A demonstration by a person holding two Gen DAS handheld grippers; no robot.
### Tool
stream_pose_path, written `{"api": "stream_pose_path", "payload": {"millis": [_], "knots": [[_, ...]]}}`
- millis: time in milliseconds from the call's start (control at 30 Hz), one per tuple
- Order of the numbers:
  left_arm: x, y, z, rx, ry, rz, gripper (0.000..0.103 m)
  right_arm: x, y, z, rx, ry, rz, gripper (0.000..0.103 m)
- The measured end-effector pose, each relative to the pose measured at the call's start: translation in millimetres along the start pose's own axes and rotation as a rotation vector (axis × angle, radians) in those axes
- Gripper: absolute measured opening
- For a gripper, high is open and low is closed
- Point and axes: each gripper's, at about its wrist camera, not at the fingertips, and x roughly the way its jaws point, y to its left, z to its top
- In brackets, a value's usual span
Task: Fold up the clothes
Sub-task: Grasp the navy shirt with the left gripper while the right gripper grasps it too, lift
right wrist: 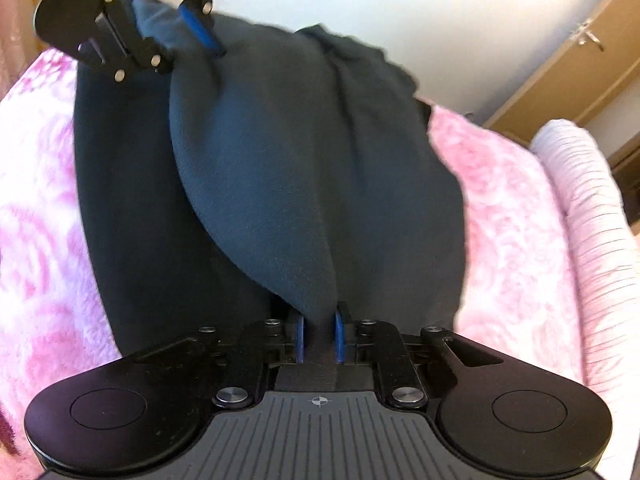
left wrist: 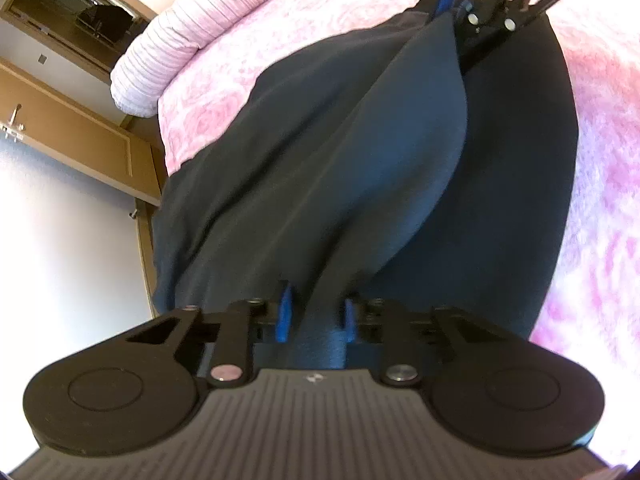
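The dark garment (left wrist: 360, 168) lies spread across the pink blanket (left wrist: 248, 92), beside the white ribbed pillow (left wrist: 180, 36). At one end, the left gripper (left wrist: 316, 316) clamps a bunched fold; at the other end, the right gripper (right wrist: 319, 336) pinches the same fold.

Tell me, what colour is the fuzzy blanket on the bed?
Pink with white swirls; the blanket shows best in the right wrist view.

Both claws angled downward — left claw (left wrist: 316, 316) and right claw (right wrist: 320, 338) pinched
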Motion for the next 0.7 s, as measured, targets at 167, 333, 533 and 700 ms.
{"api": "stream_pose_path", "payload": {"millis": [167,333,533,700], "knots": [[-1.2,-11.7,2.3,0.019,0.002,0.007,0.011,3.4,5.1,2.3,-0.035,-0.006,-0.015,0.018],[-0.8,-8.0,1.5,0.0,-0.01,0.007,0.007,12.8,32.5,-6.8,-0.089,-0.017,-0.051,0.051],[-5.4,5.8,10.7,-0.001,-0.019,-0.002,0.007,25.9,23.2,0.5,-0.032,-0.006,-0.077,0.015],[-28.3,27.0,26.7,-0.001,-0.047,0.043,0.006,-11.6,-7.1,15.5,0.003,-0.048,-0.099,0.012]]}}
